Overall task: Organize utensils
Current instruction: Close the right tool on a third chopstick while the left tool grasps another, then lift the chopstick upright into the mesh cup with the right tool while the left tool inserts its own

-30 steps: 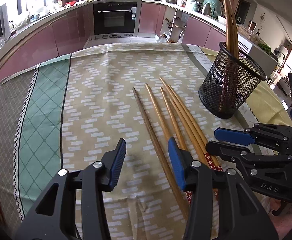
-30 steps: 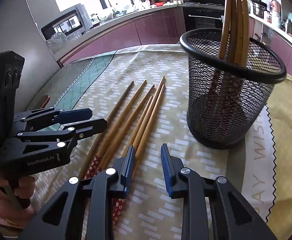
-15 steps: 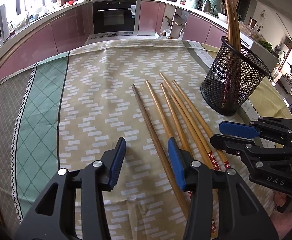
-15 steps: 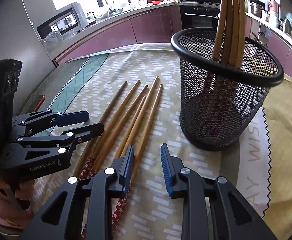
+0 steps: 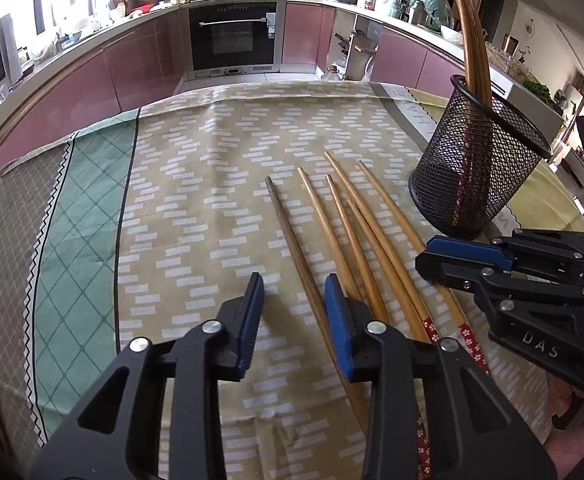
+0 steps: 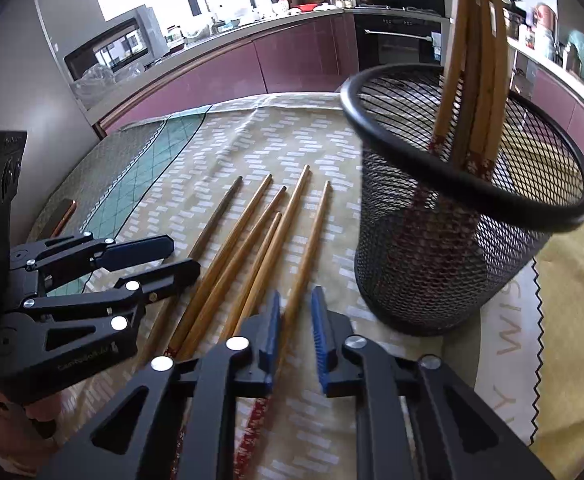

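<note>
Where the six loose chopsticks (image 6: 252, 256) lie fanned on the patterned tablecloth (image 5: 196, 184) of the desk, their tips point toward the kitchen and their red flowered ends toward me. The rightmost chopstick (image 6: 306, 248) runs between the jaws of my right gripper (image 6: 296, 340), which have drawn almost together around it. My left gripper (image 5: 294, 320) sits low over the cloth, its jaws closing; the dark brown chopstick (image 5: 292, 248) passes between them, close to the right pad, contact unclear. The black mesh holder (image 6: 464, 240) stands upright just right of the fan, with several chopsticks leaning inside it.
</note>
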A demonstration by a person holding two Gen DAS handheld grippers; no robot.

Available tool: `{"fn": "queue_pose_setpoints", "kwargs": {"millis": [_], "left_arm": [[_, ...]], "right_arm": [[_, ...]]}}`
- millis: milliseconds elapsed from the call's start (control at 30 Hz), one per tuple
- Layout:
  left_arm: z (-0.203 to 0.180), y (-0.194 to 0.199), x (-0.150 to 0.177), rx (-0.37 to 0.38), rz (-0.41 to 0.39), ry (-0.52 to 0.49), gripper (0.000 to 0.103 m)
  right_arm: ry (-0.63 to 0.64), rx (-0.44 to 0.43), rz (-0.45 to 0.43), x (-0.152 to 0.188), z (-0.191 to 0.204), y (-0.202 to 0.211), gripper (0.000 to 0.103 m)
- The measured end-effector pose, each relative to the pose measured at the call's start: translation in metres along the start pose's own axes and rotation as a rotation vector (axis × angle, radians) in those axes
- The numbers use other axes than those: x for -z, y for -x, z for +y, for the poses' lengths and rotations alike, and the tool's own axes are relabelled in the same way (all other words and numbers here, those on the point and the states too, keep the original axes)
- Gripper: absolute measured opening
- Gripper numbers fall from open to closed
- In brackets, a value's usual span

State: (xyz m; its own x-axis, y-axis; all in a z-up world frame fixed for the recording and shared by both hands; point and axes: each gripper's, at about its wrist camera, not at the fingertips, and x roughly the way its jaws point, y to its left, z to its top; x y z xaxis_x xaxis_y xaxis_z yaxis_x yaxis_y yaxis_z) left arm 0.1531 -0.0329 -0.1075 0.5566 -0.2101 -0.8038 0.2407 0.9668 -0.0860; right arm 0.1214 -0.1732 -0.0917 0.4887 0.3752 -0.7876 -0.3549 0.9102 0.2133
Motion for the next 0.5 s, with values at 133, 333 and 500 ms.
{"fn": "queue_pose_setpoints", "kwargs": {"millis": [133,333,500], "left_arm": [[0.001,0.000,0.000,0.029,0.003,0.015,0.017],[0.001,0.000,0.000,0.045,0.006,0.037,0.011],[0.004,0.002,0.002,0.050,0.009,0.054,0.010]], "right_arm": [[-0.024,-0.018,0.004,0.001,-0.005,0.002,0.006],[-0.054,-0.047,0.005,0.004,-0.011,0.006,0.006],[-0.055,-0.070,-0.007,0.006,-0.012,0.012,0.006]]}}
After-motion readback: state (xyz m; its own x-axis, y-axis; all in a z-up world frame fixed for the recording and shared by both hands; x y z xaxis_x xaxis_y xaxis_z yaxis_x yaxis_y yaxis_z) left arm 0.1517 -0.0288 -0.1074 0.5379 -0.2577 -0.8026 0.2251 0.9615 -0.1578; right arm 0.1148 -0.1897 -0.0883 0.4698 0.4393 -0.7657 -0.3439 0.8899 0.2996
